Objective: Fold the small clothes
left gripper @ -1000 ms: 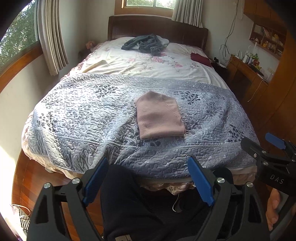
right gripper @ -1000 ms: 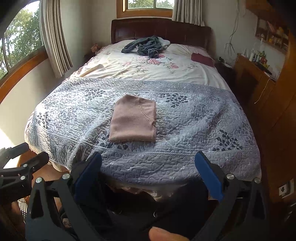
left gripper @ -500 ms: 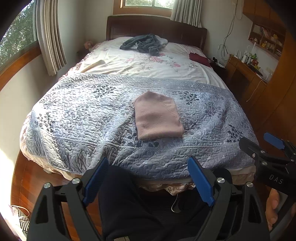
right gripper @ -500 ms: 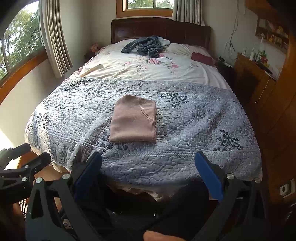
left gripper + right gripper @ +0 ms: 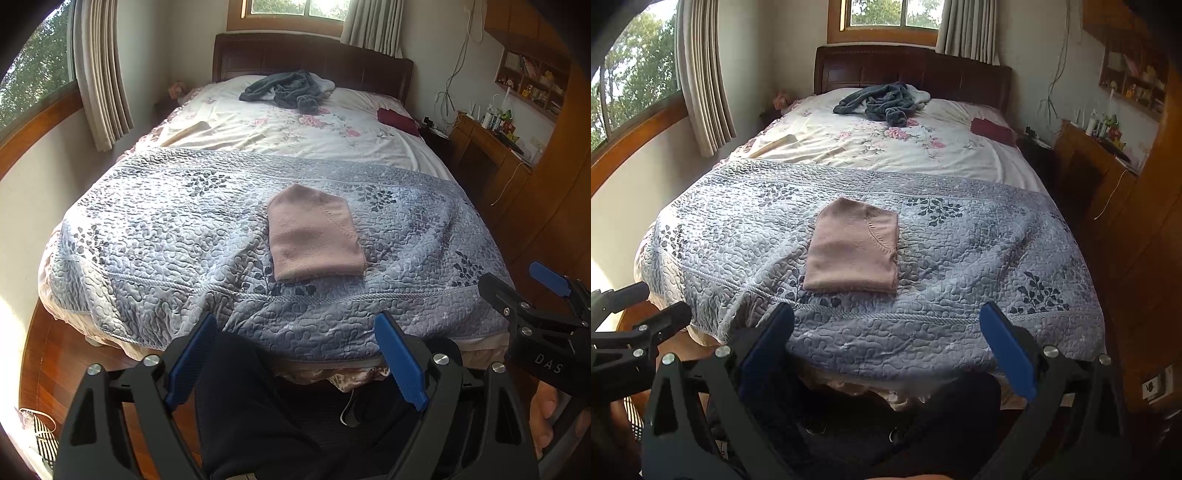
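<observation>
Folded pink knit garment flat on grey-blue quilted bedspread, near foot of bed.
Left gripper and right gripper off the bed edge, jaws spread, holding nothing.

Both tongs are black plastic with ribbed blue pads, silver screws, white "DAS" lettering; dark trousers.

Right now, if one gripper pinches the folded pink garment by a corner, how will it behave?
The folded pink garment looks like soft knit, so it would probably droop and unfold from one corner. It likely weighs little, lying flat and thin. On the textured grey quilt, pushing would probably bunch it rather than slide it.
</observation>
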